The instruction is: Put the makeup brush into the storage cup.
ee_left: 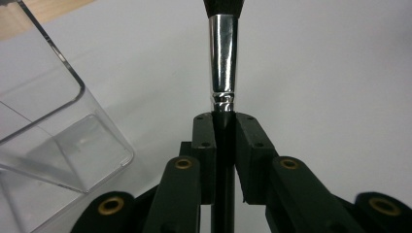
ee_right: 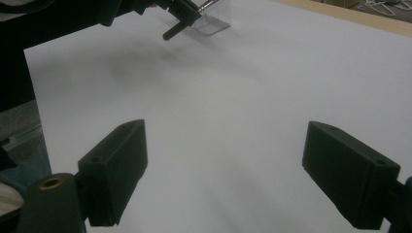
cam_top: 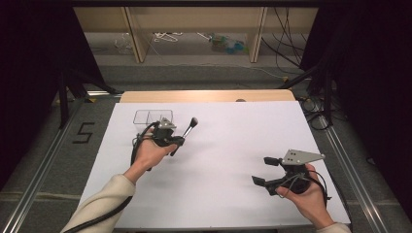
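The left gripper (cam_top: 176,141) is hovering over the far left part of the white table cover (cam_top: 233,145), and its jaws are pressing together on the handle of a makeup brush (cam_top: 186,133). In the left gripper view the brush (ee_left: 223,68) is showing a slim black handle running up between the two black pads, then a bright silver ferrule with a crimped ring at its base, and at the very top a tuft of dark bristles cut off by the frame edge. In the high view the brush is slanting, its bristle end pointing up and away to the right while the handle's tail is sticking out below the gripper toward the person. It is being held above the cover, not lying on it. A clear plastic box (cam_top: 151,118) is sitting just beside the left gripper, on its far left side; in the left gripper view its transparent wall and rounded corner (ee_left: 58,141) are appearing close at the left of the jaws. The right gripper (cam_top: 266,171) is being held over the near right part of the cover, well apart from the brush, and its two jaws are standing wide apart with nothing between them, as the right gripper view (ee_right: 228,179) is showing plainly.
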A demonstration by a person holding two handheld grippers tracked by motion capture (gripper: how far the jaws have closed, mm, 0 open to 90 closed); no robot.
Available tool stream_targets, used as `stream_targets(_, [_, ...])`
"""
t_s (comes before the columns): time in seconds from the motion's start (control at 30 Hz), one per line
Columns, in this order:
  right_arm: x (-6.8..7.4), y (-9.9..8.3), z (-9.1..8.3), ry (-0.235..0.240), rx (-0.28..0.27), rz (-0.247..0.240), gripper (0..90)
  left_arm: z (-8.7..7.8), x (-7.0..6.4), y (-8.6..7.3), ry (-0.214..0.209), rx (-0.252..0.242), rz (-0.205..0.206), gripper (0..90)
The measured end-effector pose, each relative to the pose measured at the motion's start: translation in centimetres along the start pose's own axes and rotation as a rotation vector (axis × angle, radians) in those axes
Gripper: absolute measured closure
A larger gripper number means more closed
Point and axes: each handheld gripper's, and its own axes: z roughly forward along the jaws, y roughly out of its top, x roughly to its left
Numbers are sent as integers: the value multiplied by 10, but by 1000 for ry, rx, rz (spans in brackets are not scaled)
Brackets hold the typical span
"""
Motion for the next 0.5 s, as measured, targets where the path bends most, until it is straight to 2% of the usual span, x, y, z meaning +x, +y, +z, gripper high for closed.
stream_targets(0.17, [0,0,0,2,0,3,172,-3,0,0,4,-20,10,791])
stream_targets(0.2, [0,0,0,2,0,3,172,-3,-1,0,7,-34,-2,791])
stream_targets(0.27, [0,0,0,2,1,4,172,-5,1,0,11,-27,24,792])
stream_targets(0.37, [0,0,0,2,0,2,172,-5,0,-1,18,-55,15,791])
stream_targets(0.4, [0,0,0,2,0,2,172,-6,0,0,12,-64,19,791])
stream_targets(0.47, [0,0,-1,3,1,3,172,-6,1,0,26,-84,24,791])
stream_targets(0.5, [0,0,-1,3,1,3,172,-7,2,0,33,-87,40,791])
